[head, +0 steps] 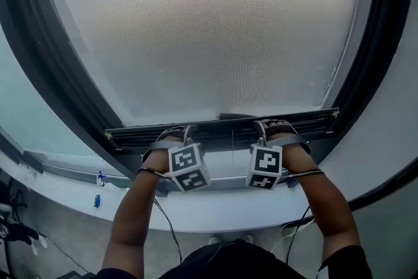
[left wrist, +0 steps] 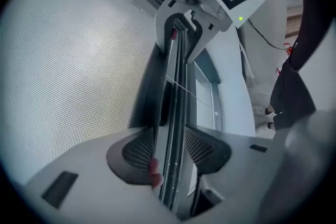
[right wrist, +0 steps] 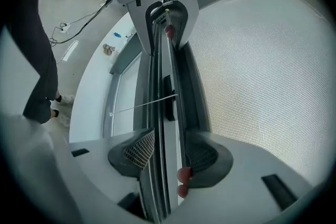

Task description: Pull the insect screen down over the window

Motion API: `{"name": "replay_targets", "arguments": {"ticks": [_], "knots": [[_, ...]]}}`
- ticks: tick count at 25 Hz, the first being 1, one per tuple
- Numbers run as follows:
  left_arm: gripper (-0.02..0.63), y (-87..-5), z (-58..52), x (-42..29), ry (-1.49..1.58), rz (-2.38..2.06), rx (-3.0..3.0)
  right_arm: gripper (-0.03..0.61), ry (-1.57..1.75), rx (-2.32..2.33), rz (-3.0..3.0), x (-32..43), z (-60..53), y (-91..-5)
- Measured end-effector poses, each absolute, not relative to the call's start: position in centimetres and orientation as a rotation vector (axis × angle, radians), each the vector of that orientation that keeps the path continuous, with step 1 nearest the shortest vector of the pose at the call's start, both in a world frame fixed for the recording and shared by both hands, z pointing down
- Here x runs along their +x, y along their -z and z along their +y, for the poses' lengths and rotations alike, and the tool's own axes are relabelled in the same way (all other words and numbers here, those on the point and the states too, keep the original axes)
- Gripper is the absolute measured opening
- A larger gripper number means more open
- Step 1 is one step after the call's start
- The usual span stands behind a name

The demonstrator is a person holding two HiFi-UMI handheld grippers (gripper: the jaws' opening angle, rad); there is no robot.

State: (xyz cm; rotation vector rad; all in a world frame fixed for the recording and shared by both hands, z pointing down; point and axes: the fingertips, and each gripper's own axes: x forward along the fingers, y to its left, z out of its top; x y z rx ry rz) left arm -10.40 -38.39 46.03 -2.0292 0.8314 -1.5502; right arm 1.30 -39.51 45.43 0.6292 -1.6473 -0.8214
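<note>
Right, from the head view first: the insect screen [head: 202, 29] fills the window, its grey mesh stretched between the dark window frame [head: 55, 91] on both sides. The screen's bottom bar [head: 225, 131] sits low, just above the white sill [head: 215, 215]. Both arms reach forward to it. The left hand-held gripper [head: 174, 136] grips the bar left of centre and the right hand-held gripper [head: 275, 129] grips it right of centre, with the two marker cubes side by side just beneath.

Over to the left gripper view: the bar runs straight up between the two ribbed pads [left wrist: 137, 150], one pressed against each side, so the jaws are clamped on it. The mesh spreads out to the left of the bar. Further along the bar the other gripper bites on it too. A thin cord [left wrist: 185, 89] crosses the bar midway between them. A small reddish bit shows at the edge of the left pad, and I can't make out what it is.

Now the right gripper view: same story mirrored. The bar passes between this gripper's pads and both close against it. The mesh lies to the right, and the sill and a grey floor [right wrist: 79, 2] fall away to the left, beside a dark trouser leg [right wrist: 34, 65].
</note>
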Motion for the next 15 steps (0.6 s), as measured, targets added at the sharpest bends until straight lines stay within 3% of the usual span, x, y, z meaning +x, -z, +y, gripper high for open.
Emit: {"name": "replay_targets", "arguments": {"ticks": [15], "knots": [[0.184,-51.5,-37.3,-10.0,1.614,0.818,-2.137,0.187,0.746,0.567,-1.642,1.4,-39.2,-51.7]]}}
